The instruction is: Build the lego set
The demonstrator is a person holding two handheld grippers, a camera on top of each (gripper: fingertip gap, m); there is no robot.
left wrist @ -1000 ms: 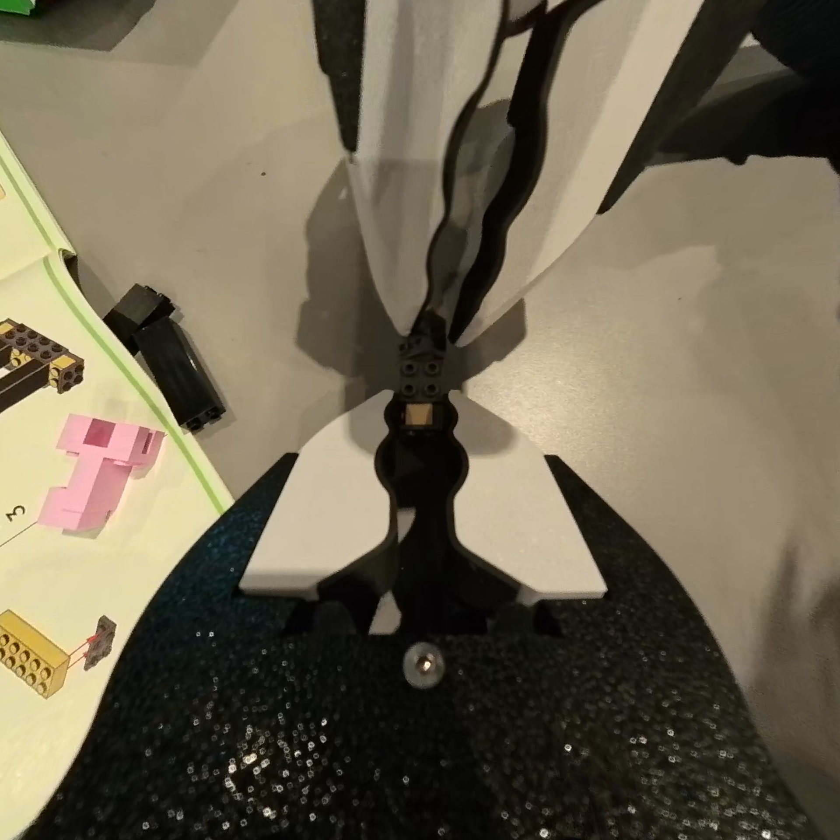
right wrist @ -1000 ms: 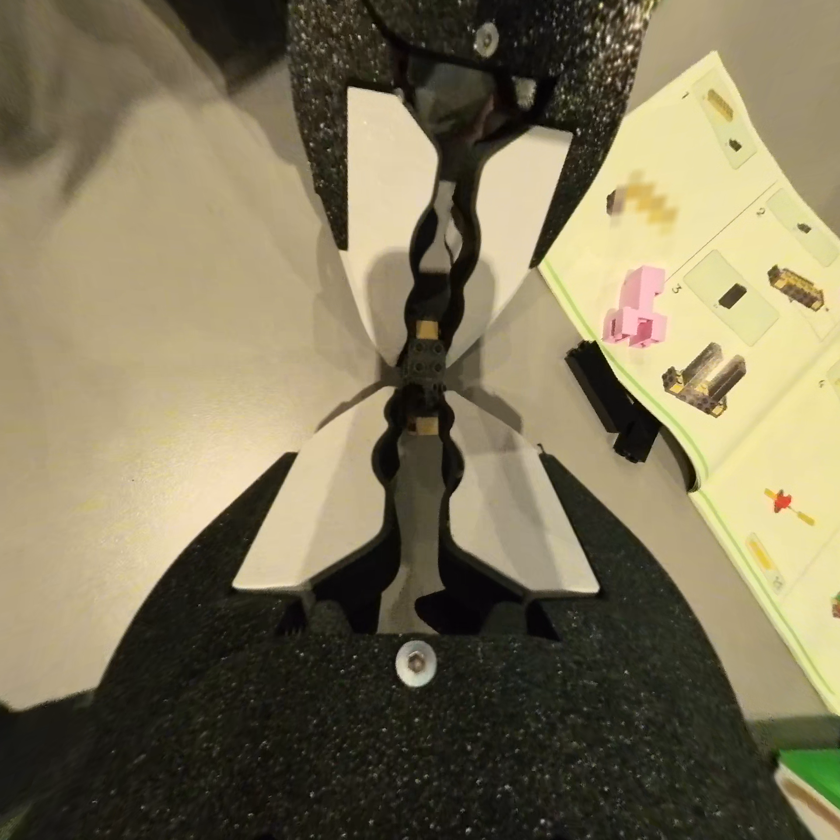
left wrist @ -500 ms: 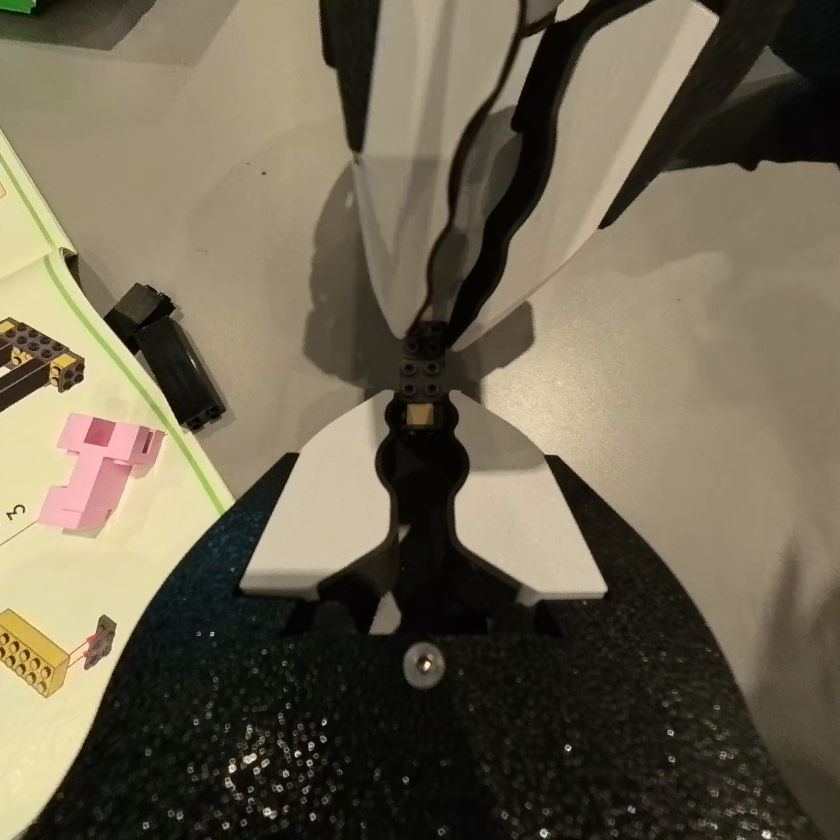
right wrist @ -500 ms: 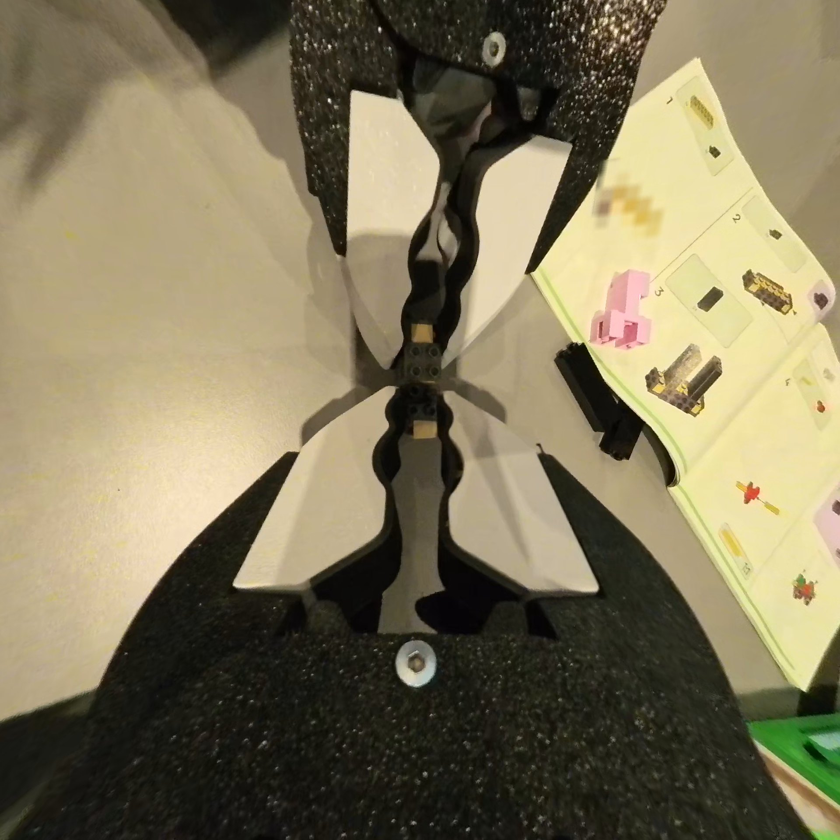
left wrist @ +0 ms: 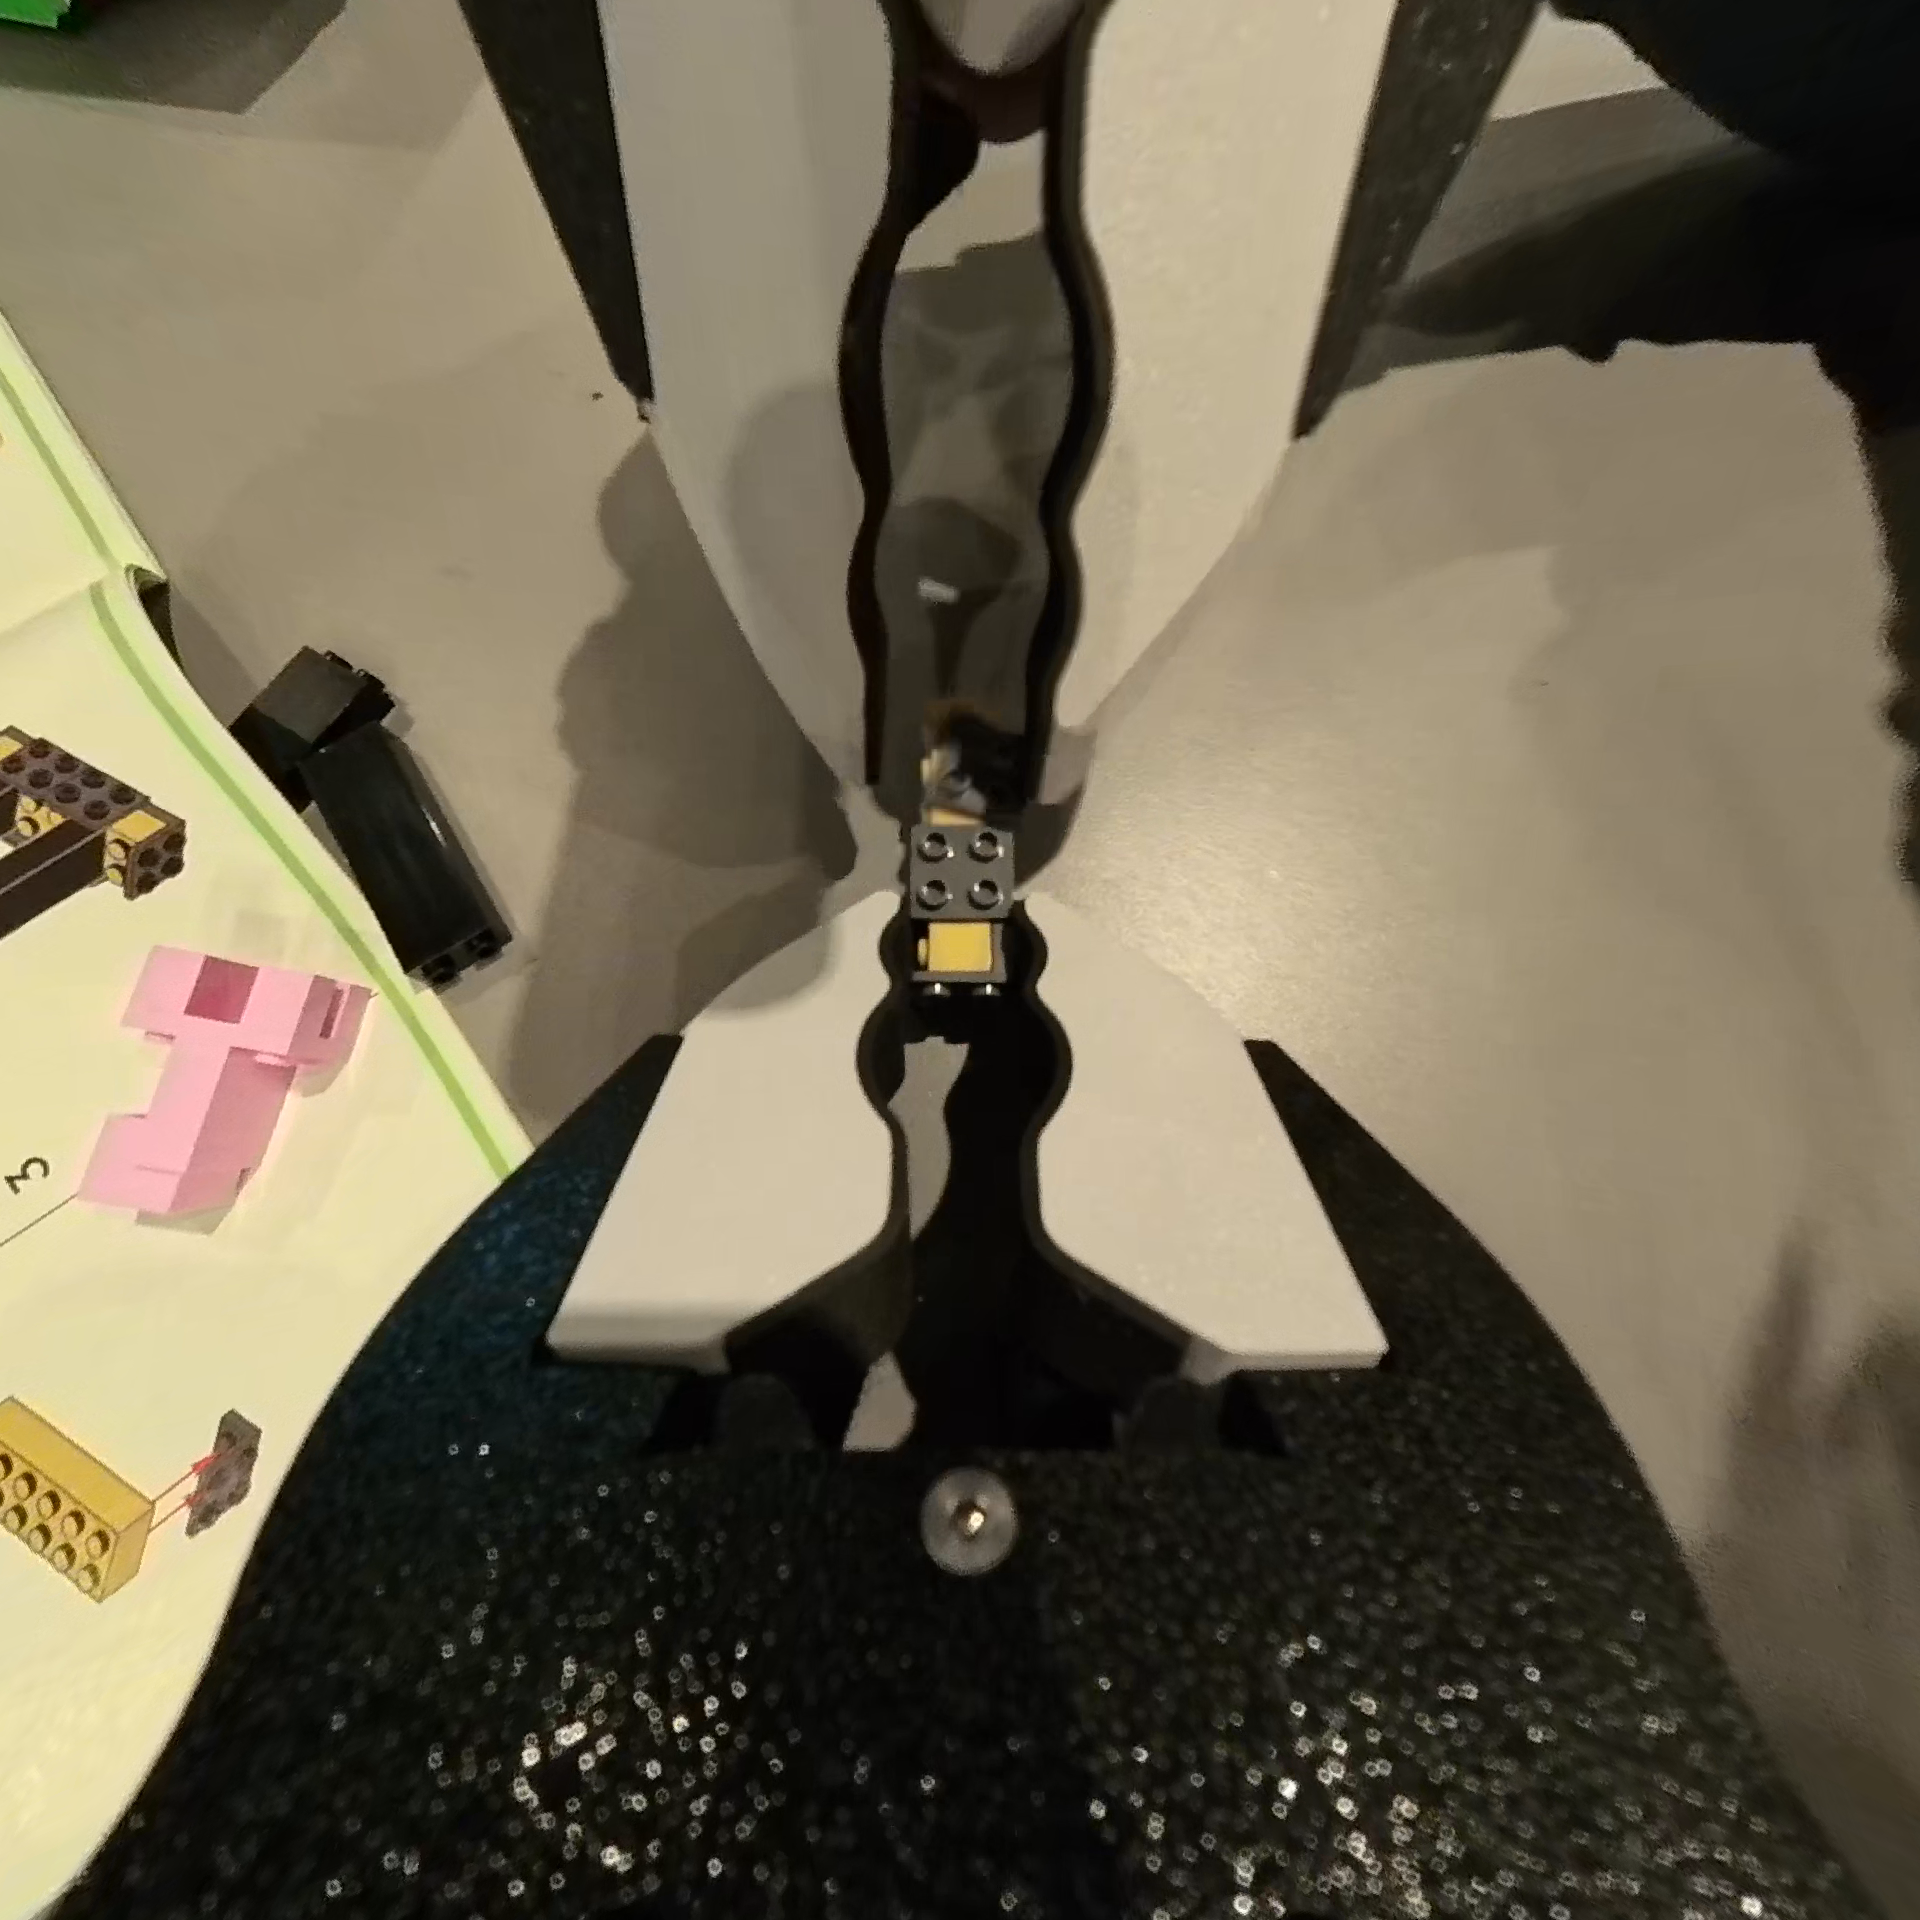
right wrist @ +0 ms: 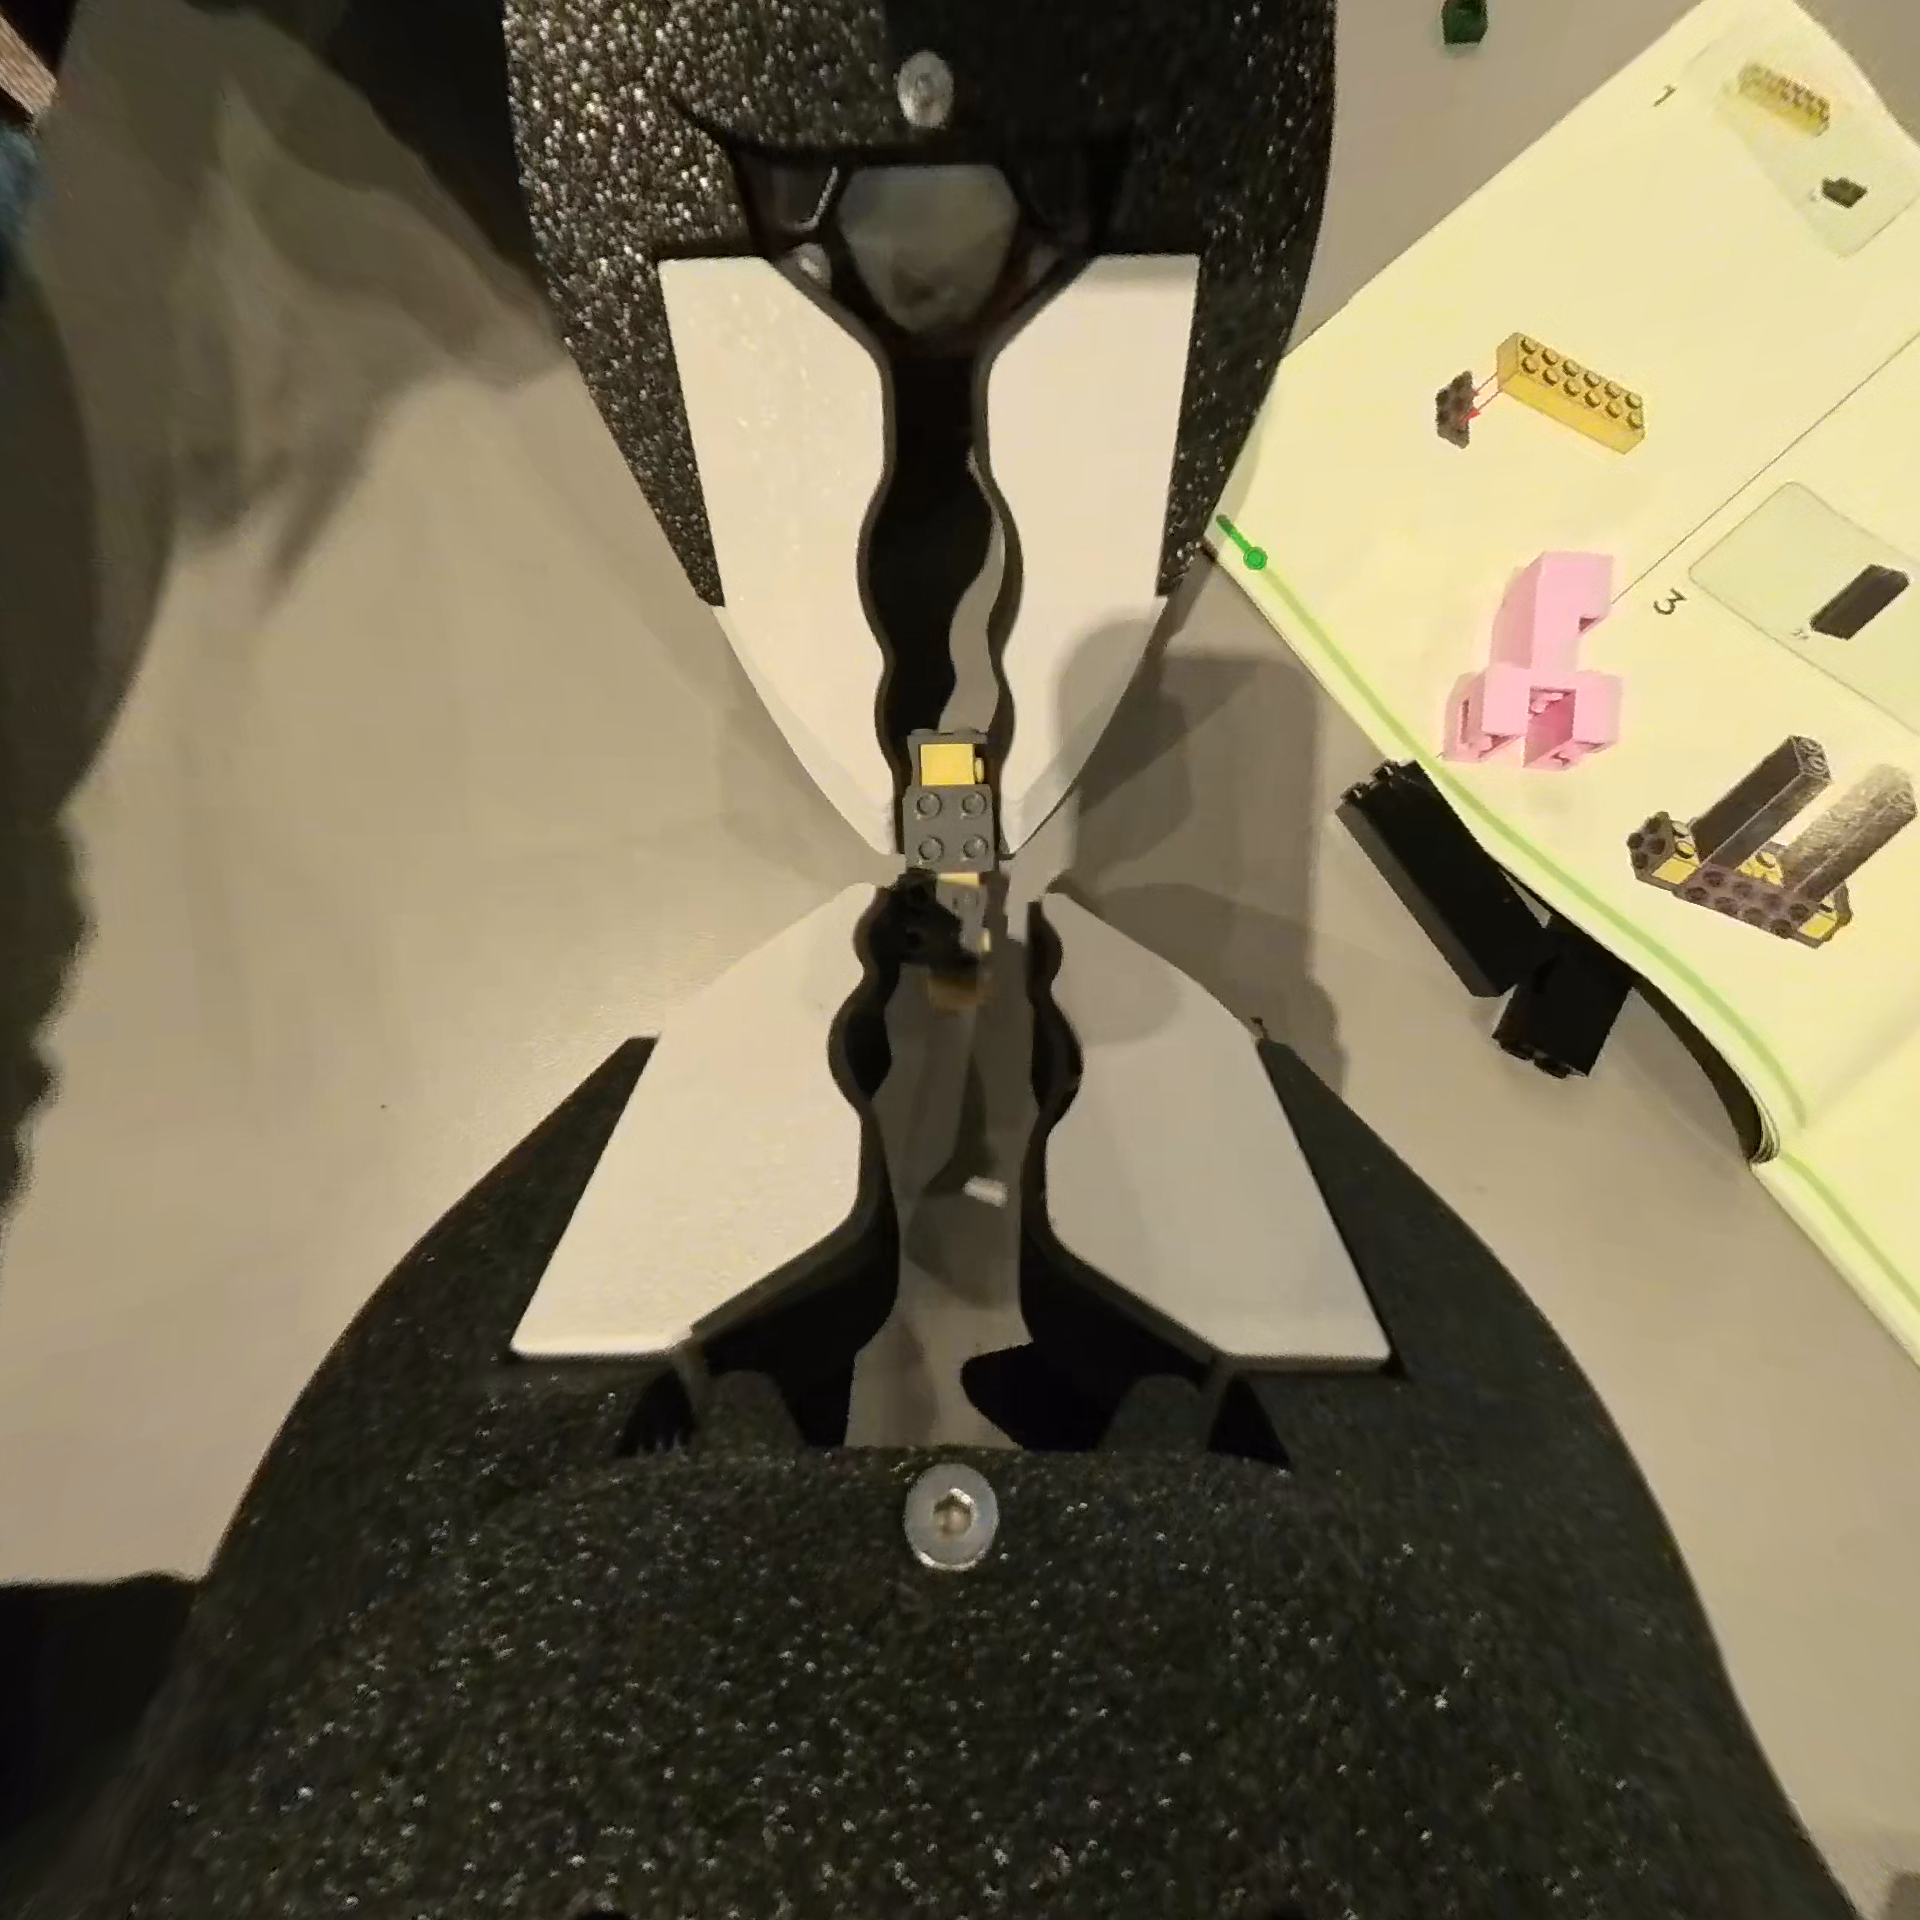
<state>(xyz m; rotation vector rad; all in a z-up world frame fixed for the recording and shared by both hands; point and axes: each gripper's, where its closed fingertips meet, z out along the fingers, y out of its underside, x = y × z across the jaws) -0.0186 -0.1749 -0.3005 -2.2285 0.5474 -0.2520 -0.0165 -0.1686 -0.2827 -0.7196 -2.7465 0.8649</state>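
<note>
Left jaws: nearly closed, clamped on the tan-and-grey brick assembly [left wrist: 958, 914] at the fingertips of the left gripper [left wrist: 958, 940].
Left-held part: a dark grey stud plate with four studs faces the camera; a tan face sits just behind it, toward the gripper body.
Right jaws: narrowly parted, closed on a small black-and-tan piece [right wrist: 948, 920] at the tips of the right gripper [right wrist: 951, 935].
Right-held part: tilted; its exact orientation cannot be told from the right wrist view.
Relation of parts: the two held pieces meet tip to tip, touching or nearly so; full seating cannot be confirmed.
Long axis: the combined pieces run along the line joining the two grippers, which face each other head-on.
Height: both parts are held above the grey table [left wrist: 1455, 727], with shadows cast beneath.
Black bricks [left wrist: 379, 821]: two loose pieces, one long and one short, lie touching on the table, just beside the booklet edge.
Instruction booklet [right wrist: 1662, 520]: open, pale green pages, lying flat to the left gripper's left side.
Green object [left wrist: 42, 16]: partly visible at the frame corner; not identifiable.
</note>
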